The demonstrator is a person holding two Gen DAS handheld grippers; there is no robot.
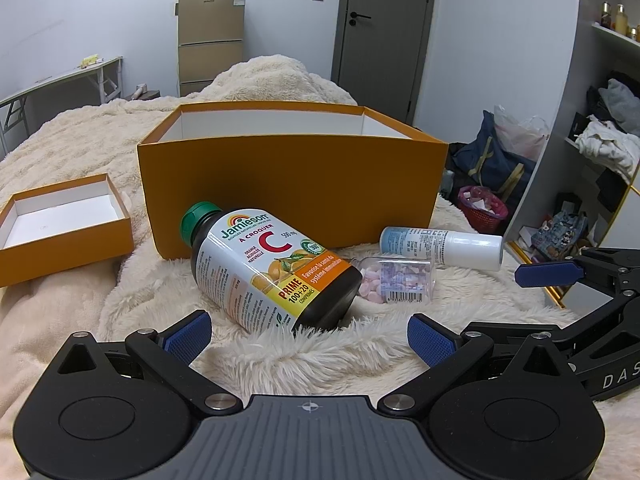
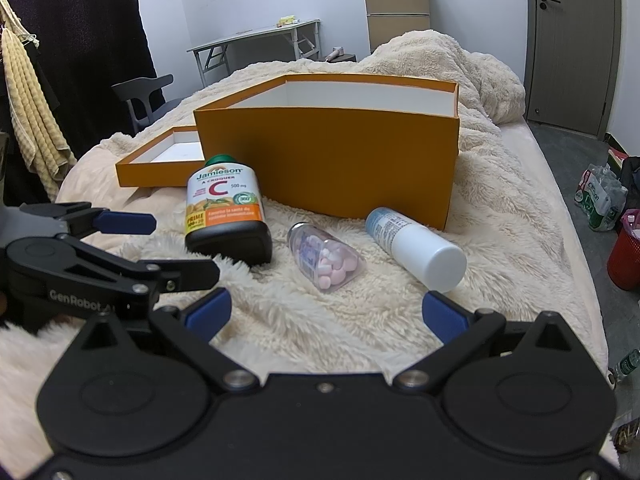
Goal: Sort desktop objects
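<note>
jaws stand apart and empty on my left gripper [image 1: 308, 330] and right gripper [image 2: 326, 310], low over the blanket [image 2: 360, 320]. vitamin bottle [image 1: 268, 268], pill vial [image 2: 326, 260] and white tube [image 2: 416, 244] lie just ahead, before the box [image 1: 292, 192]. round bodies on soft pile could roll or squirt free if i pinch off-centre.

Black left claw [image 1: 310, 334] with blue ribbed pads; right claw [image 2: 326, 314] alike, silver screws.

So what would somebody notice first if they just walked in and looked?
Probably the big orange box, open on the fluffy blanket. Right in front of it lies the vitamin C bottle with its green cap, on its side, beside a clear pill bottle of pink tablets.
</note>
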